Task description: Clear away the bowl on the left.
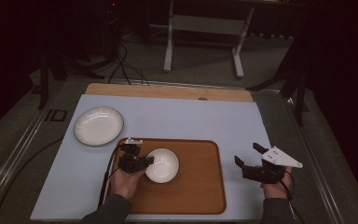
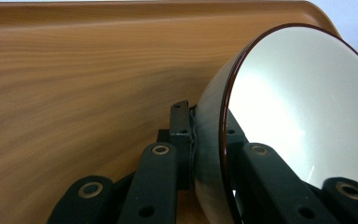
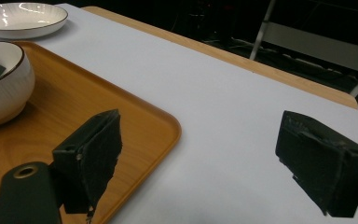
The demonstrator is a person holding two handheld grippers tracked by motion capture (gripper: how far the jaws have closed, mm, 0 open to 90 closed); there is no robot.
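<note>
My left gripper (image 1: 145, 161) pinches the left rim of a white bowl (image 1: 163, 165) on the wooden tray (image 1: 200, 186), one jaw inside, one outside; any lift should stay level and slow. My right gripper (image 1: 248, 155), released, hovers right of the tray over the pale mat (image 1: 191, 119), a plate (image 1: 98, 126) far left, the room dark.

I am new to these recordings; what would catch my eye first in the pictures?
First the white bowl on the wooden tray, its rim clamped by the left gripper. Next the white plate at the table's far left, off the tray. The right gripper hangs open over the white mat, right of the tray.
</note>
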